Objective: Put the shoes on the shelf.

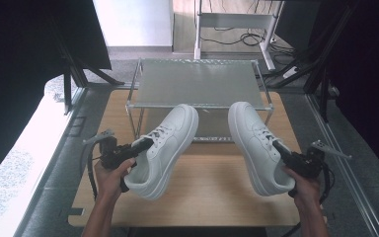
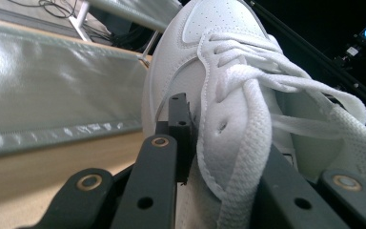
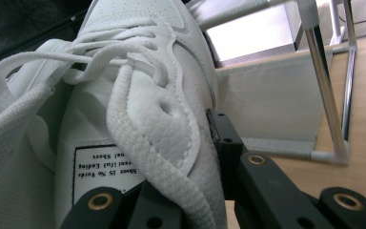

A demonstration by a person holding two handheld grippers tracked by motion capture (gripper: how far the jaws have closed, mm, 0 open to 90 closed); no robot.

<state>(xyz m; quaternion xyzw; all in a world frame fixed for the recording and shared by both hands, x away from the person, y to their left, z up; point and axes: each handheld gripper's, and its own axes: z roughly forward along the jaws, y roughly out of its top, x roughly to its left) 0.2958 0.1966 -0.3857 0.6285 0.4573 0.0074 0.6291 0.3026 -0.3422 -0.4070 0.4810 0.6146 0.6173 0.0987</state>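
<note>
Shoes [image 1: 168, 148] [image 1: 259, 145] gripped; shoe rack [image 1: 200, 84] just beyond toes.

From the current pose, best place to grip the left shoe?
Grip the left shoe on its collar wall beside the laces, coming from the heel end along its length. That wall is thin and stands free at the opening, so one jaw fits inside and one outside, as the left gripper does.

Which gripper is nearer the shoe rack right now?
Too close to call: the left gripper holds its shoe before the rack front's left half, and the right gripper holds its shoe before the right half.
</note>
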